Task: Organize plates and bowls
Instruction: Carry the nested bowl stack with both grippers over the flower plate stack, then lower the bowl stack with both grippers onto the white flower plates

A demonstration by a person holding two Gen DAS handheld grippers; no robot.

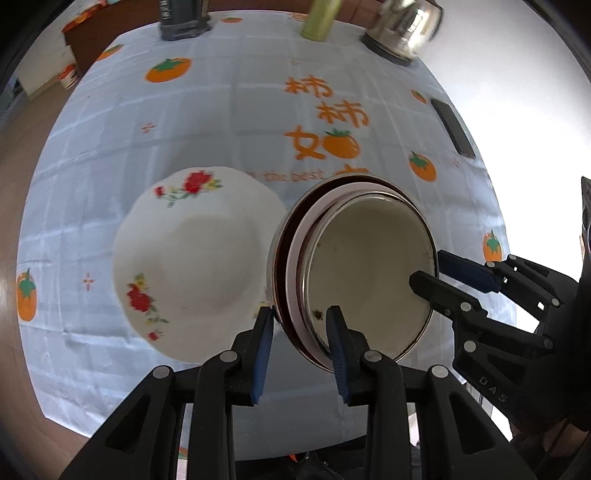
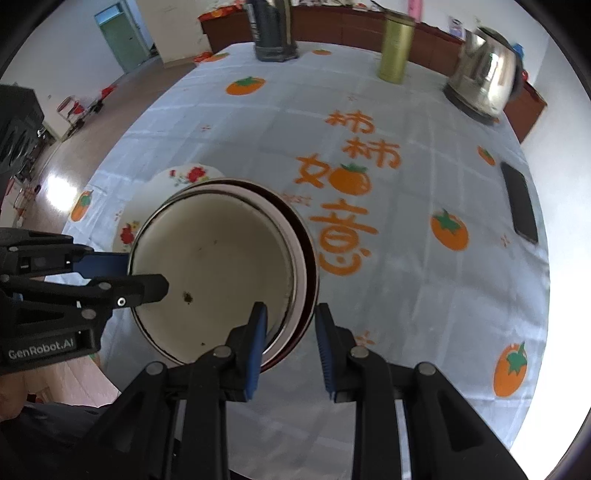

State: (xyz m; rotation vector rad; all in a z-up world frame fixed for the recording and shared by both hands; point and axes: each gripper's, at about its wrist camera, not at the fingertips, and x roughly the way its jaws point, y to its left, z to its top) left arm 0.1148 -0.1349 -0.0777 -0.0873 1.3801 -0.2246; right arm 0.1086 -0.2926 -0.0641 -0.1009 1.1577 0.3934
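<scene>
A stack of nested bowls (image 1: 369, 273), cream inside with white and dark red rims, hangs tilted above the persimmon-print tablecloth, held by both grippers. My left gripper (image 1: 299, 314) is shut on the stack's near rim, one pad inside and one outside. My right gripper (image 1: 430, 267) is shut on the opposite rim. In the right wrist view the same stack (image 2: 221, 258) sits between my right gripper (image 2: 290, 310) and my left gripper (image 2: 144, 271). A white plate with red flowers (image 1: 192, 258) lies on the cloth just left of the stack, partly hidden behind it (image 2: 184, 173).
Along the table's far edge stand a dark jug (image 2: 273, 29), a gold-green tumbler (image 2: 395, 48) and a steel kettle (image 2: 484, 74). A black phone (image 2: 521, 203) lies near the right edge. Shiny floor and a green door show beyond the left edge.
</scene>
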